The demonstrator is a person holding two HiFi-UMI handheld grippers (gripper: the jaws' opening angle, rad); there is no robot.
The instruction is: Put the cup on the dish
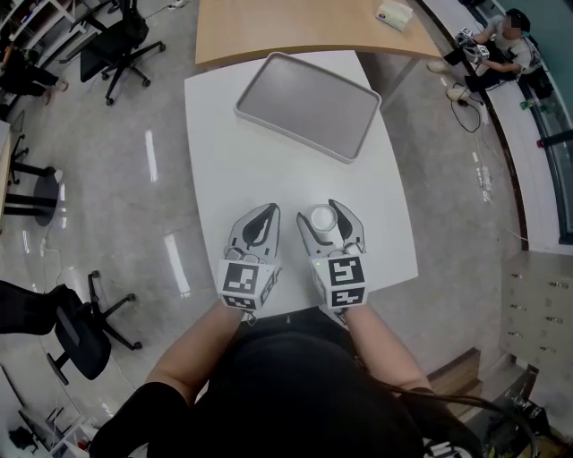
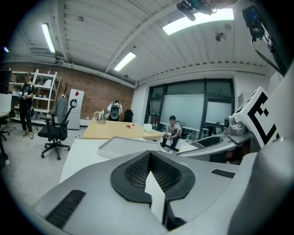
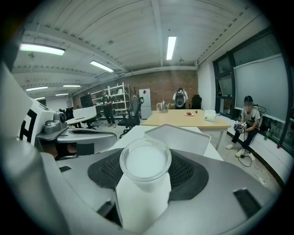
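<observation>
There are two grippers, one cup, one dish and two tables. The left gripper (image 1: pixel 261 215) has its jaws drawn together at the tips, with only a thin wedge of white tabletop showing between the pads. The right gripper (image 1: pixel 328 215) is clamped on the single cup (image 3: pixel 145 161), a white cup with a clear round rim, held upright with a ribbed black pad on either side of it. The two grippers sit side by side over the near end of the white table (image 1: pixel 224 152). Whether the cup's base touches the tabletop cannot be told.

The one dish (image 1: pixel 309 103) is a grey rectangular tray with rounded corners. It lies at an angle at the far end of the same white table, well apart from the cup.

Beyond the white table stands a wooden table (image 1: pixel 286 27) with a small white box (image 1: pixel 394 13) on it. The floor (image 1: pixel 116 161) is grey and glossy. Two black office chairs show to the left, one far (image 1: pixel 121 45) and one near (image 1: pixel 81 331). One person (image 1: pixel 503 40) sits at the far right; another person (image 2: pixel 25 101) stands by white shelves (image 2: pixel 43 94) against a brick wall (image 2: pixel 98 94). Long strip lights run along the ceiling.
</observation>
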